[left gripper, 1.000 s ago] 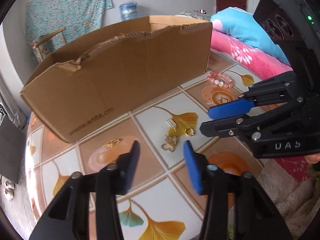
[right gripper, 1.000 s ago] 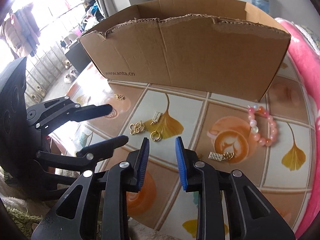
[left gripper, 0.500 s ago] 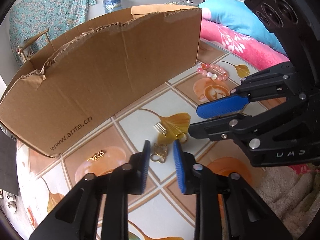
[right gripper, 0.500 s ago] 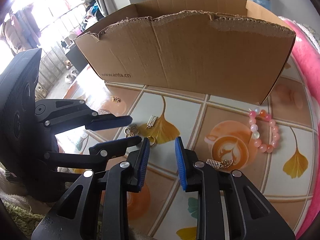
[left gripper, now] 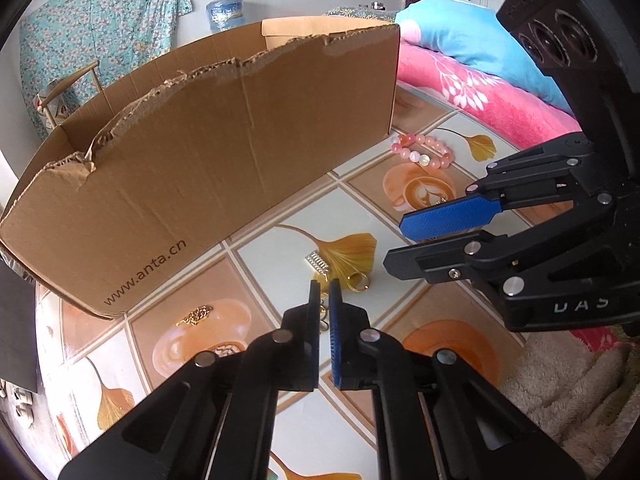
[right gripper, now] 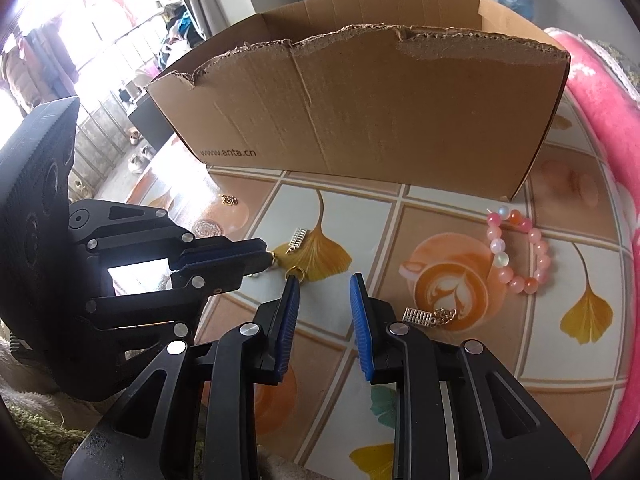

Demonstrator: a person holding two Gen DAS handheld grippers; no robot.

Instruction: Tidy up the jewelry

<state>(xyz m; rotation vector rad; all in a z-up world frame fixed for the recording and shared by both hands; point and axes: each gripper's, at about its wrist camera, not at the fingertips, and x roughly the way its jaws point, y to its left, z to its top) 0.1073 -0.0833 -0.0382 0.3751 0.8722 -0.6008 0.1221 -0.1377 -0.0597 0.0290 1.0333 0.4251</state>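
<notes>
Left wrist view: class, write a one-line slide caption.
Left gripper shut on a gold charm beside a ring, before the box.

The bench wears a tiled print of pale and peach squares, with golden-yellow ginkgo leaves and orange latte-art cups, and the box on it is plain brown cardboard with dark web-address lettering. The small trinkets are gold, among them a gold ring and a pale gold comb-shaped charm, while the bead bracelet mixes pink, orange and milky white. Both tongs are black with blue ribbed pads; behind lie a hot-pink blanket with white sprigs, a sky-blue pillow and a teal floral cloth.
</notes>
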